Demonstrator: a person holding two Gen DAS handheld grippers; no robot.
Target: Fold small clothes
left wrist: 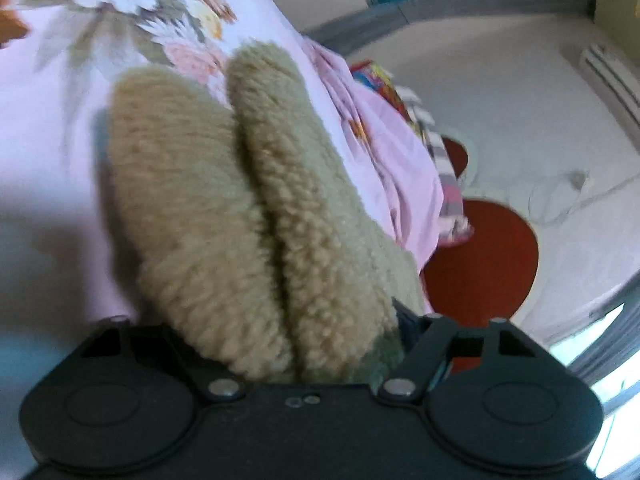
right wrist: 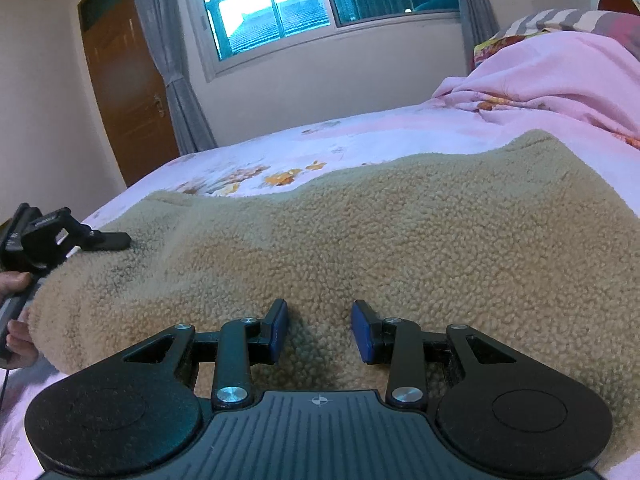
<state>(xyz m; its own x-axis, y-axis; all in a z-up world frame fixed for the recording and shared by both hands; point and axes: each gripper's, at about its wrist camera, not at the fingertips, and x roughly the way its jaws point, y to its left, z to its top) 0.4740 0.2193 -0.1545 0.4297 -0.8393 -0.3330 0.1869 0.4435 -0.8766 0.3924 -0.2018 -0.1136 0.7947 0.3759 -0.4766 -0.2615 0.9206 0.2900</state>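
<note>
A beige fleece garment (right wrist: 360, 236) lies spread on the bed with the pink floral sheet (right wrist: 248, 152). My right gripper (right wrist: 319, 330) is open, its blue pads (right wrist: 280, 332) pressed onto the fleece at its near edge. My left gripper (right wrist: 112, 240) shows at the left of the right wrist view, at the fleece's left edge. In the left wrist view the fleece (left wrist: 248, 220) bulges in two thick folds between the jaws and hides the fingers, so the gripper (left wrist: 296, 364) looks shut on the fleece.
A rumpled pink blanket (right wrist: 560, 76) and a striped pillow (right wrist: 568, 20) lie at the bed's far right. A window (right wrist: 280, 0), grey curtains and a brown door (right wrist: 124, 92) stand behind. The left wrist view shows a white floor with red circles (left wrist: 480, 260).
</note>
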